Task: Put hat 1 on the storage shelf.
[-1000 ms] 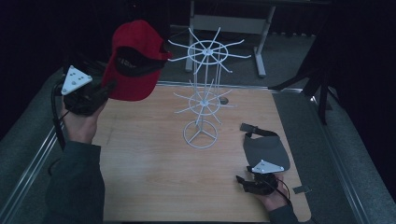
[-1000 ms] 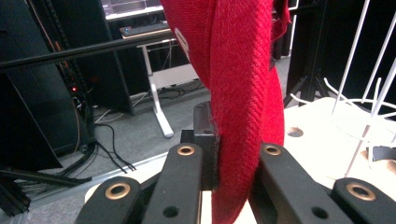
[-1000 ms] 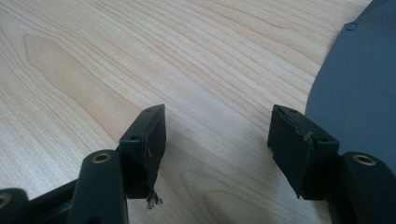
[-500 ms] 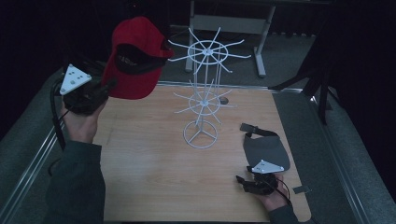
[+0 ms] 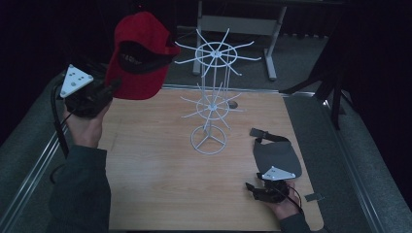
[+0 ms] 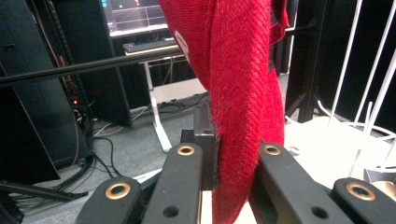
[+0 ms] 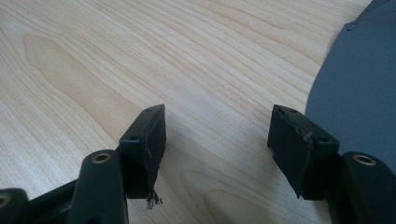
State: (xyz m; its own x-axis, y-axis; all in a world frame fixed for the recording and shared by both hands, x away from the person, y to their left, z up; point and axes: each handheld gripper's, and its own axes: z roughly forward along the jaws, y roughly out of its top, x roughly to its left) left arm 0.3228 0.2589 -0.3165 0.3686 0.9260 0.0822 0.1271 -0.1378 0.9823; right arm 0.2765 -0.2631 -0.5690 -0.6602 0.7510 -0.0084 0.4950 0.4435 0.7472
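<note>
Step in hand: carrying a cap to the rack. The left gripper (image 5: 104, 91) holds the red baseball cap (image 5: 140, 62) raised at the far left, above the table edge, its opening turned toward the camera.
Left gripper: clamped on the cap's fabric; in the left gripper view the red cloth (image 6: 243, 112) is pinched between the two black jaws, with the white rack wires at the right edge.
Right gripper: the right gripper (image 5: 260, 190) rests low at the near right of the wooden table (image 5: 155, 184), jaws wide apart and holding nothing; the right gripper view shows bare wood between them and the edge of the grey cap (image 7: 359, 93) at the right.
Rack: a white wire hat rack (image 5: 210, 97) stands at the table's middle, with an upper ring of spokes (image 5: 216, 51) and a lower ring, all spokes bare.
Second cap: the grey cap (image 5: 277, 155) lies flat on the table just beyond the right gripper, strap pointing far-left.
Next move, as I judge it: bring the red cap rightward to an upper spoke, seat the crown over its tip, and only then part the jaws.
Against the earlier frames: the red cap and left hand sit almost where they were, perhaps a touch higher; the right gripper and grey cap have not shifted.
</note>
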